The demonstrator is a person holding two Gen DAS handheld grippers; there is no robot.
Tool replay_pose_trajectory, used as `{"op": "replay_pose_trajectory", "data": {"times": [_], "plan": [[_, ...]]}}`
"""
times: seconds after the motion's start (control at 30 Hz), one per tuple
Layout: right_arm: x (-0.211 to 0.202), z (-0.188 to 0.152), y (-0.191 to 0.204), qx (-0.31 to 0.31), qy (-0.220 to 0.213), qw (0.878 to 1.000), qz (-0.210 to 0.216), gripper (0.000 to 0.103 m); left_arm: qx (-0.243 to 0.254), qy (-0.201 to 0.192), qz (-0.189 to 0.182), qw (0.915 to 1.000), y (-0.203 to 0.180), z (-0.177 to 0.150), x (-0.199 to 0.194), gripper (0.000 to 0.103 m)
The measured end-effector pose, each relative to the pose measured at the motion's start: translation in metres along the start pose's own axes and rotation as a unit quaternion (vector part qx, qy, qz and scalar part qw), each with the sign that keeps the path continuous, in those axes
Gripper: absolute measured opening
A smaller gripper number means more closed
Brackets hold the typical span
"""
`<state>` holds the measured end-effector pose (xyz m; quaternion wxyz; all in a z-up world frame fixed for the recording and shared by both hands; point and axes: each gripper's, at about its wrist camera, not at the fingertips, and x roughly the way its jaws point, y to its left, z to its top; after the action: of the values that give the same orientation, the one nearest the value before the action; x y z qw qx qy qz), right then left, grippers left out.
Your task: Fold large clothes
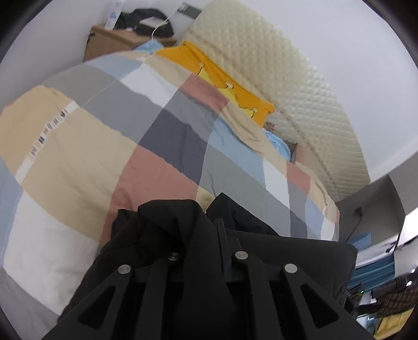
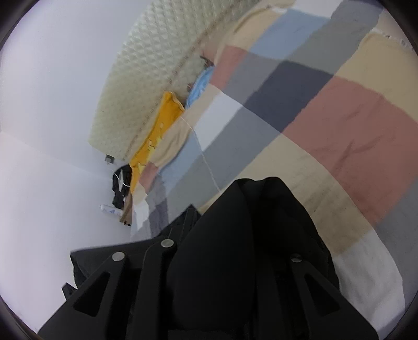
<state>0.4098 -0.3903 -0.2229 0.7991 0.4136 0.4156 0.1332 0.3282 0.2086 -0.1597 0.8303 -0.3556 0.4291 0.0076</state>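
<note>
A black garment [image 1: 169,222] is bunched over the fingers of my left gripper [image 1: 209,222], which is shut on the garment; only one dark fingertip [image 1: 219,222] pokes out of the folds. In the right wrist view the same black garment [image 2: 274,209] is heaped over my right gripper [image 2: 230,209], which is also shut on it, and its pads are hidden by the cloth. Both grippers hang a little above the checked bed cover [image 1: 156,157], tilted down toward it.
The patchwork cover [image 2: 339,117] fills the bed. A yellow cloth [image 1: 222,75] and a light blue item [image 1: 277,141] lie along its far edge, against a cream dimpled foam pad [image 1: 274,65]. A wooden bedside unit [image 1: 109,41] with a black bag [image 1: 146,21] stands at the far corner.
</note>
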Motion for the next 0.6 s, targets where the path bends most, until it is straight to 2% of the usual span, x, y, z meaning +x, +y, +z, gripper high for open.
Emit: {"op": "replay_pose_trajectory", "data": {"times": [0.07, 0.2, 0.4, 0.6], "plan": [[0.013, 0.004, -0.009, 0.003, 0.013, 1.000, -0.006, 0.018, -0.006, 0.019, 0.008, 0.9998, -0.001, 0.006, 0.019, 0.012], [0.032, 0.005, -0.026, 0.019, 0.027, 0.999, -0.006, 0.018, -0.006, 0.024, 0.020, 0.9995, -0.002, 0.009, 0.045, 0.012], [0.047, -0.013, -0.046, 0.039, -0.001, 0.999, -0.001, 0.018, -0.018, 0.009, 0.026, 0.9995, 0.002, -0.005, 0.063, 0.012], [0.045, -0.025, -0.040, 0.032, -0.015, 0.999, -0.010, 0.018, -0.018, 0.004, 0.018, 0.9997, 0.009, -0.014, 0.059, 0.012]]}}
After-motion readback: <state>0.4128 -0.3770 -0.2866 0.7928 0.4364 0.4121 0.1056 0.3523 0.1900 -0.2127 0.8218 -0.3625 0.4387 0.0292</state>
